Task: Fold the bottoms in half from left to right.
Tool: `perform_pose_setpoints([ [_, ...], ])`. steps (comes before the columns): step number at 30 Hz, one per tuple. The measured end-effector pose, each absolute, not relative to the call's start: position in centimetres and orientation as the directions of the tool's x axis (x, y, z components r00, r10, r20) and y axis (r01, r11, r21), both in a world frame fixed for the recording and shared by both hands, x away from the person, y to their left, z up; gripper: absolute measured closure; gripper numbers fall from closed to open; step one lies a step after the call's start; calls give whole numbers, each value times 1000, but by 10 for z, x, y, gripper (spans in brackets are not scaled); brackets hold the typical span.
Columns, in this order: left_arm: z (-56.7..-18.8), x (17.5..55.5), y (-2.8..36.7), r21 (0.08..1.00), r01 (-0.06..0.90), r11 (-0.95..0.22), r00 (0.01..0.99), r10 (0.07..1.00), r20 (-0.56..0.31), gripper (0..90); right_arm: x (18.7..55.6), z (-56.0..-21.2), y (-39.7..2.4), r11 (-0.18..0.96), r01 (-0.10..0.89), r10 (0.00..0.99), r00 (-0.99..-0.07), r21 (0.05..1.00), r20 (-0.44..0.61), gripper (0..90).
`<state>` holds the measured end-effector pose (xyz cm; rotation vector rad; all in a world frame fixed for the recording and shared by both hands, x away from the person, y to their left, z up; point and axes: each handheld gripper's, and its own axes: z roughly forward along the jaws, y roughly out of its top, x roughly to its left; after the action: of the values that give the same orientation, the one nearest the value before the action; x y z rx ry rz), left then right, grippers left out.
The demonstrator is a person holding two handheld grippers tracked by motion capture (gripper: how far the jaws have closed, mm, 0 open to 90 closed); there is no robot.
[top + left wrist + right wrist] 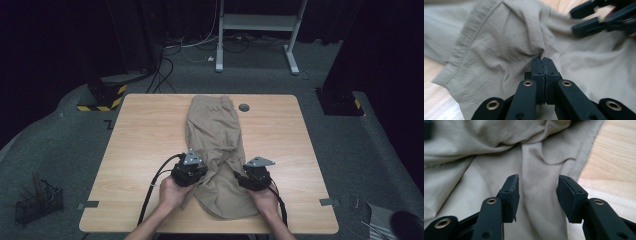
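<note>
With the left gripper (542, 62) clamped tight on a fold of the crumpled beige cotton garment (216, 150) lying down the middle of the pale wooden table (140, 145), the gaping, empty right gripper (537, 195) should be lowered onto the near hem and closed before anything is lifted.
</note>
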<state>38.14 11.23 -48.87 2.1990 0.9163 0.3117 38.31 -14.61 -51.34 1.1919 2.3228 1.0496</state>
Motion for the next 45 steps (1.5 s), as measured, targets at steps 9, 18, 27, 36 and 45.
perform_pose_setpoints([
  [9, -509, 417, 125, 670, 593, -446, 660, 746, -88, 892, 399, -523, -136, 426, 529, 794, -608, 734, -22, 530],
  [18, -480, 430, 128, 724, 567, -393, 646, 757, -95, 893, 436, -521, -118, 427, 543, 800, -599, 723, -23, 531],
  [27, -482, 399, 118, 716, 541, -442, 650, 759, -23, 665, 435, -521, -118, 422, 553, 804, -594, 718, -16, 527],
  [36, -457, 392, 164, 765, 580, -280, 549, 828, -114, 407, 418, -508, -129, 386, 544, 811, -585, 745, 6, 541],
  [45, -485, 410, 195, 676, 709, -203, 414, 895, -166, 341, 397, -504, -132, 393, 528, 778, -627, 753, 33, 551],
])
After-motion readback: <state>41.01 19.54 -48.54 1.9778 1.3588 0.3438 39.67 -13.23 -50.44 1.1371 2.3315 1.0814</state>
